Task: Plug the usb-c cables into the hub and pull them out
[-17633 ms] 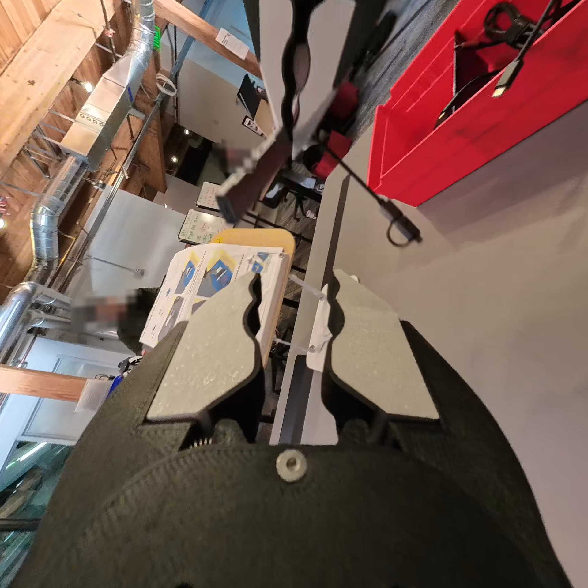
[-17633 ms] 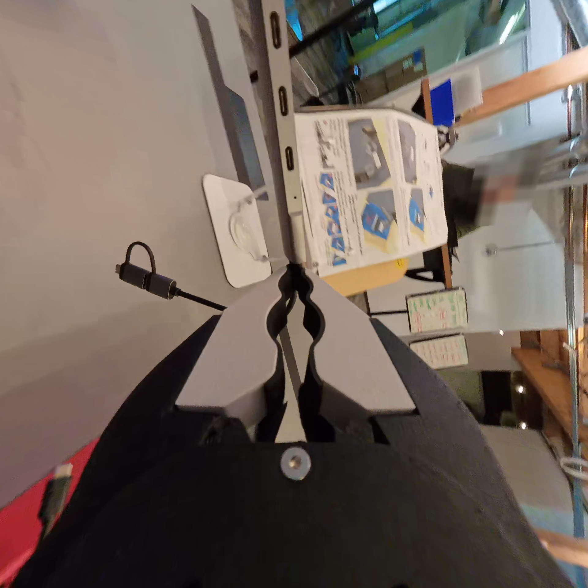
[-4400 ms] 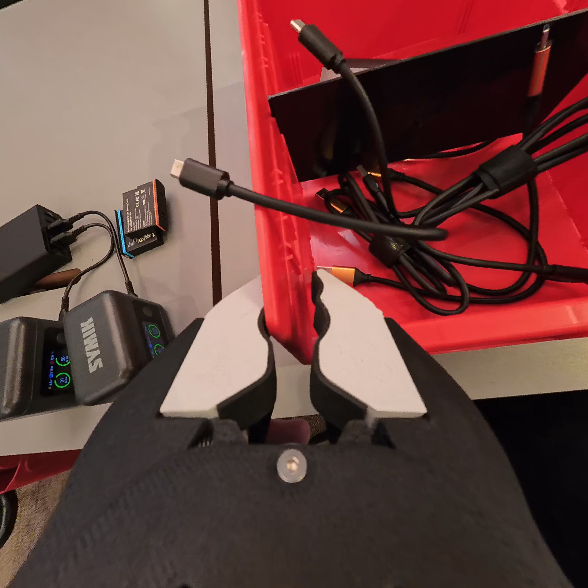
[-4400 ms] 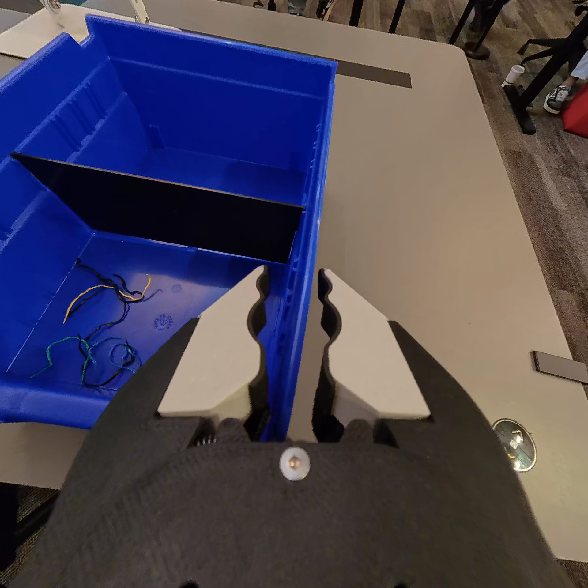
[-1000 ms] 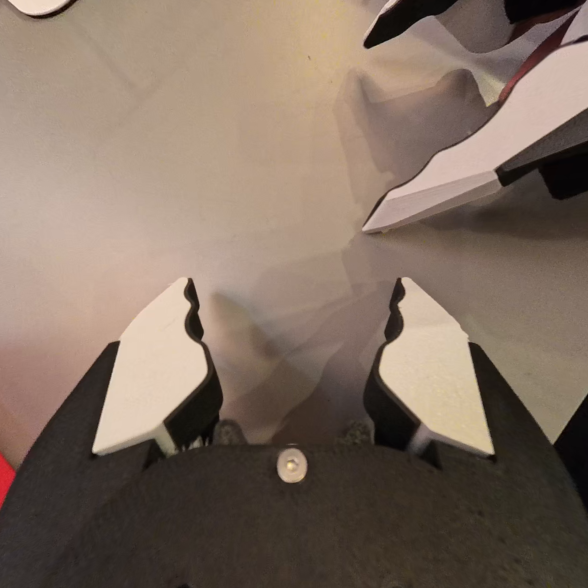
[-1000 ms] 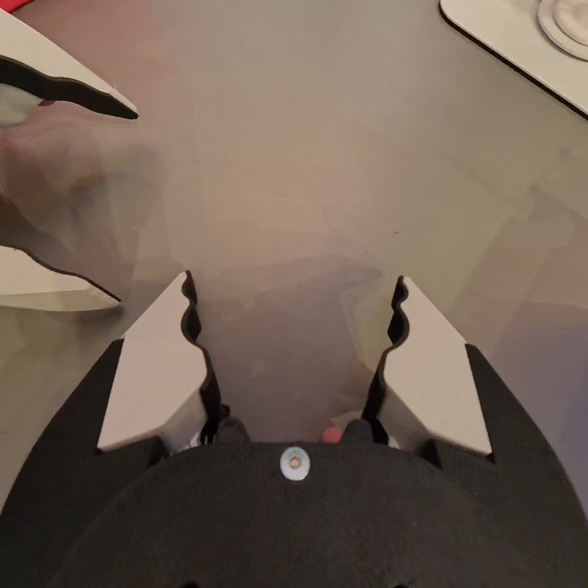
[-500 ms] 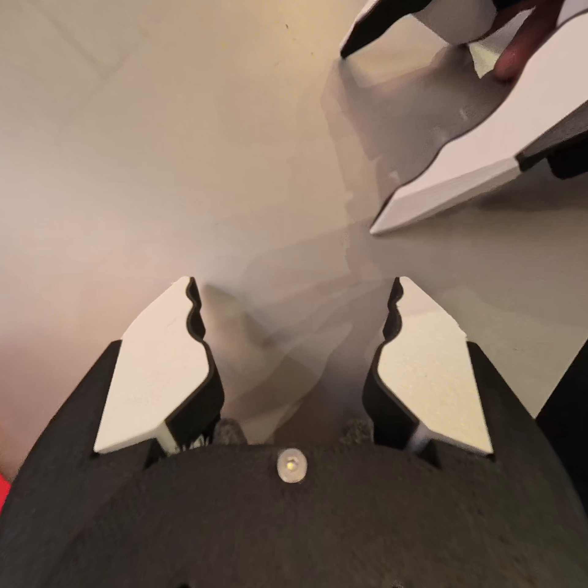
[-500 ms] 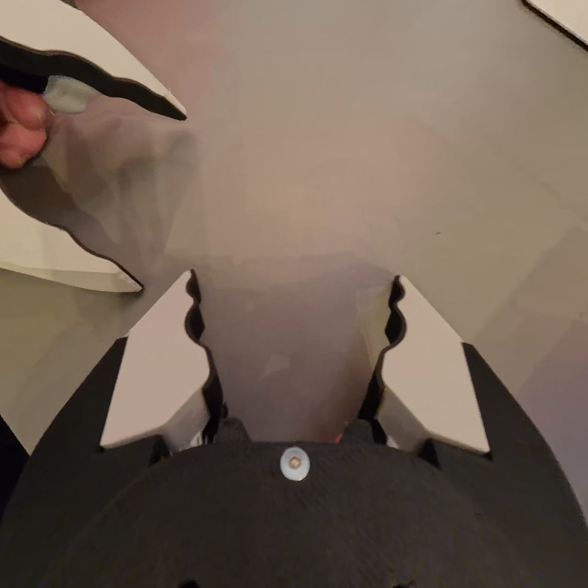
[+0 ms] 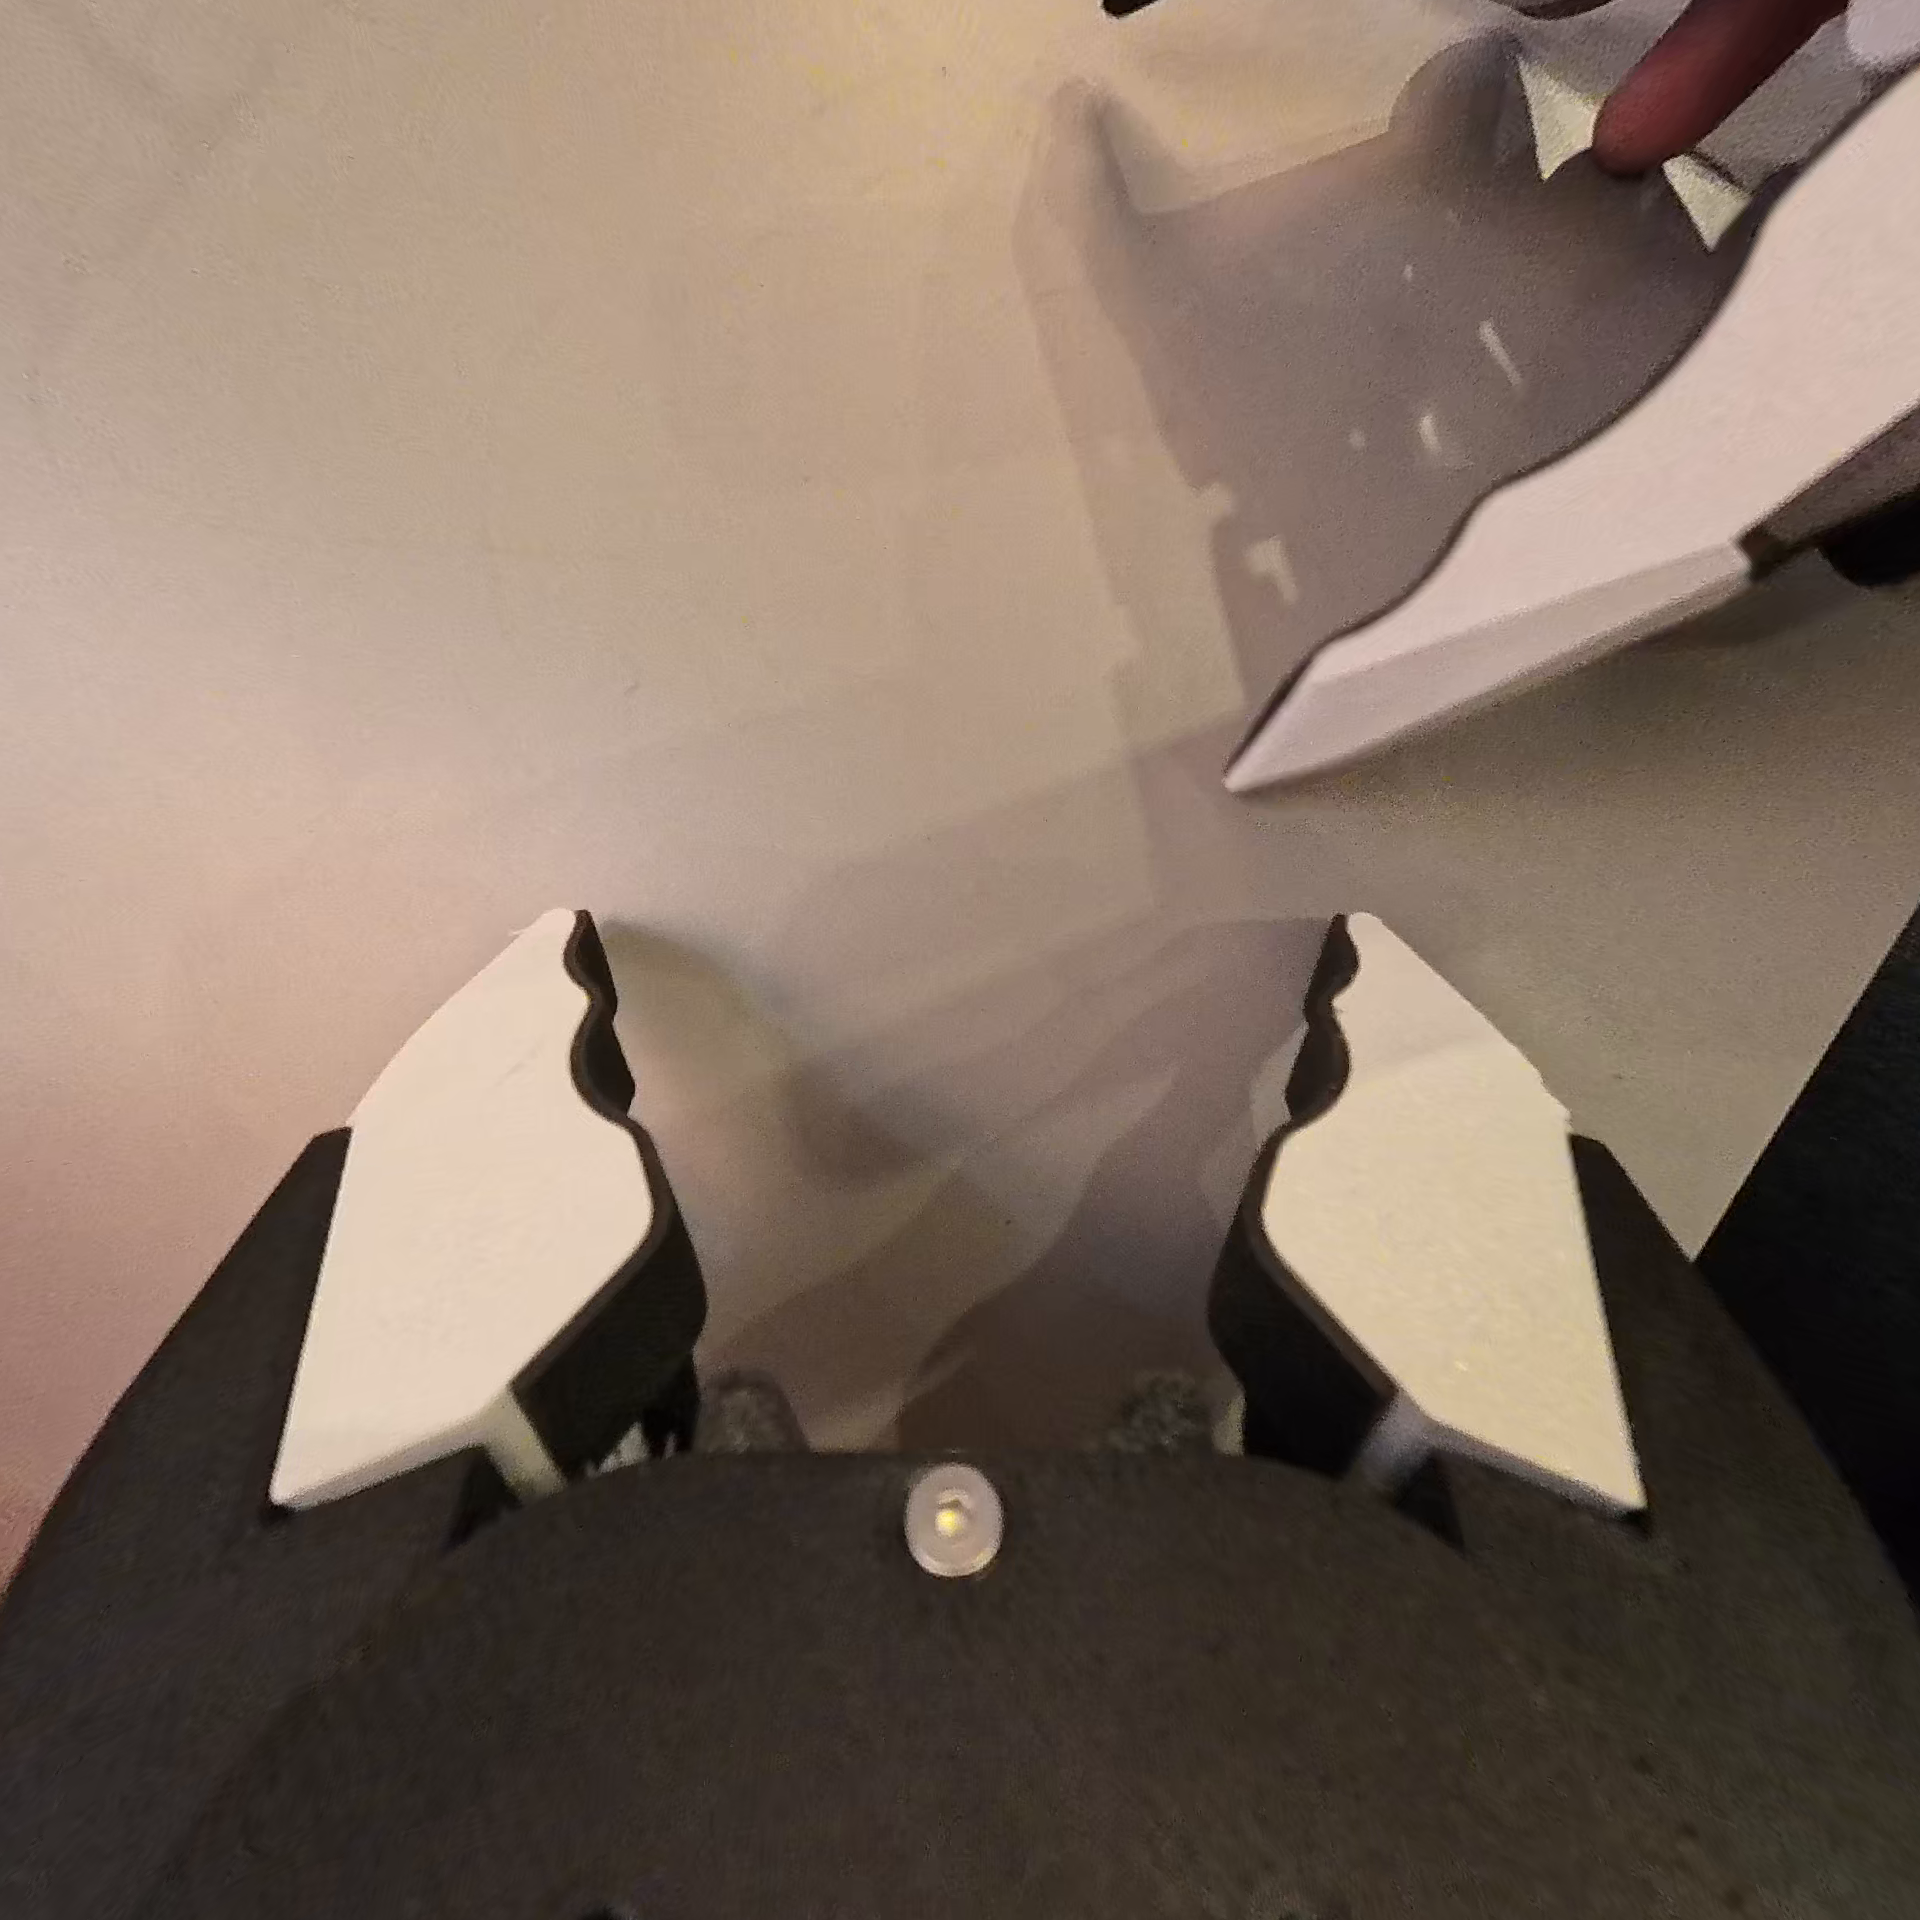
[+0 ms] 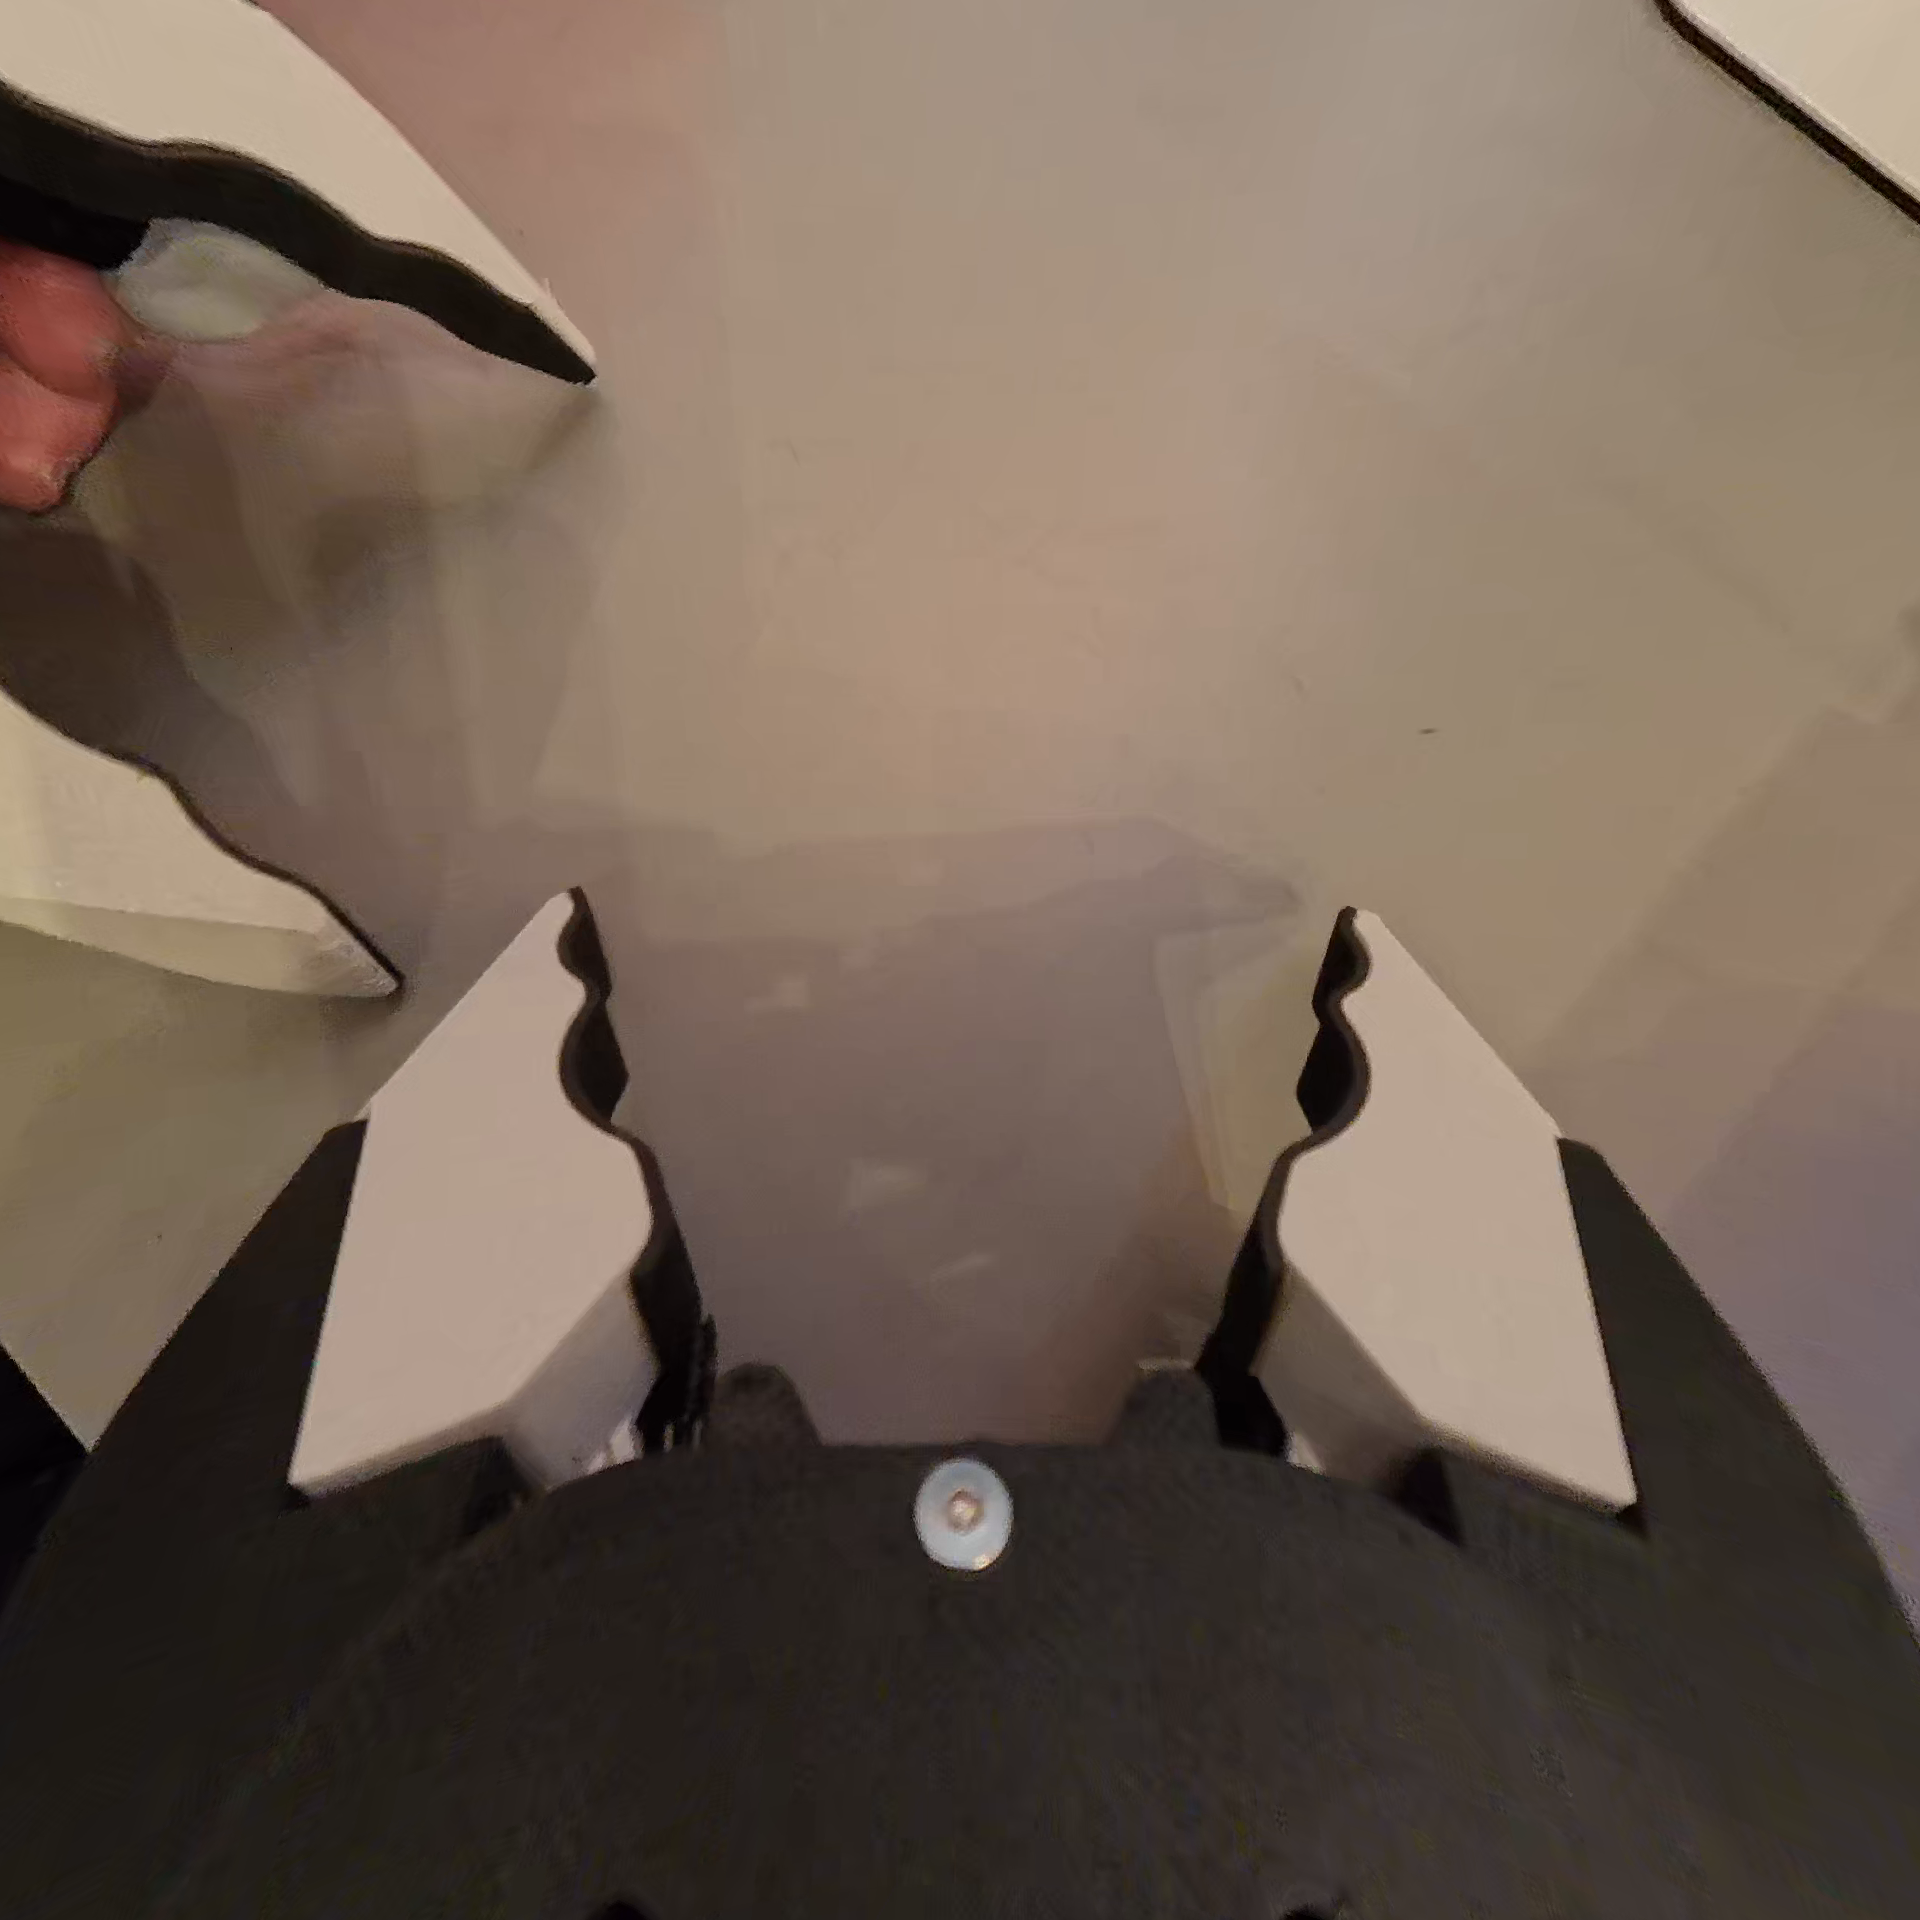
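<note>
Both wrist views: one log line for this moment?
left claw: open, empty | right claw: open, empty | table: bare under both | hub, cables: not in view

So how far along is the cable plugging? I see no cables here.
Nothing looks done, as far as these views show. Both tools are open and empty over the bare grey table: the left tool and the right tool grip nothing. No hub or cable is in view, only a white board corner. Finding them, plugging in and pulling out all remain.
</note>
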Demonstrator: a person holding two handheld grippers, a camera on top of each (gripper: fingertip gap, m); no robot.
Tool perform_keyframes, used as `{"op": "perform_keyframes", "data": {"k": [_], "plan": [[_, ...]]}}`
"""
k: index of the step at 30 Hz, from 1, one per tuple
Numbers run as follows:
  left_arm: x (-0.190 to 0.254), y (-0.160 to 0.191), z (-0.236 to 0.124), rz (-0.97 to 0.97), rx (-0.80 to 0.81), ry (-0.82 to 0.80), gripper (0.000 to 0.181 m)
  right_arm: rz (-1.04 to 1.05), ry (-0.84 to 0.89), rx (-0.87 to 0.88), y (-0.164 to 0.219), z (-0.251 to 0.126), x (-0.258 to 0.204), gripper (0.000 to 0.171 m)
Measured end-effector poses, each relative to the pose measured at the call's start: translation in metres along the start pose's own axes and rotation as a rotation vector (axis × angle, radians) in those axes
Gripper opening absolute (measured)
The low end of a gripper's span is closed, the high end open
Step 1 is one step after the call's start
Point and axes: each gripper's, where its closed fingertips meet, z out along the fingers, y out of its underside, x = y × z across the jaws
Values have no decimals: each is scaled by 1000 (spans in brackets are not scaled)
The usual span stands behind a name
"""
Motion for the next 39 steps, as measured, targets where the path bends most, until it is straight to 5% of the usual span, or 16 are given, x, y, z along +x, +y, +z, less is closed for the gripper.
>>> {"op": "perform_keyframes", "data": {"k": [7,11,15,18,25,39], "plan": [[2,1,0,6,-3,12,127,58,-3,-38,2,4,5,136],[6,1,-2,3,0,39,131,-4,-47,-43,6,4,-2,155],[7,1,-4,3,2,43,132,13,-52,-65,4,5,7,143],[3,3,-4,1,-5,18,130,45,-24,-62,0,5,23,119],[-2,0,-6,-12,12,-11,129,-71,-133,-29,1,11,7,159],[9,-4,-10,-12,28,2,130,-68,-133,-31,2,11,6,159]]}}
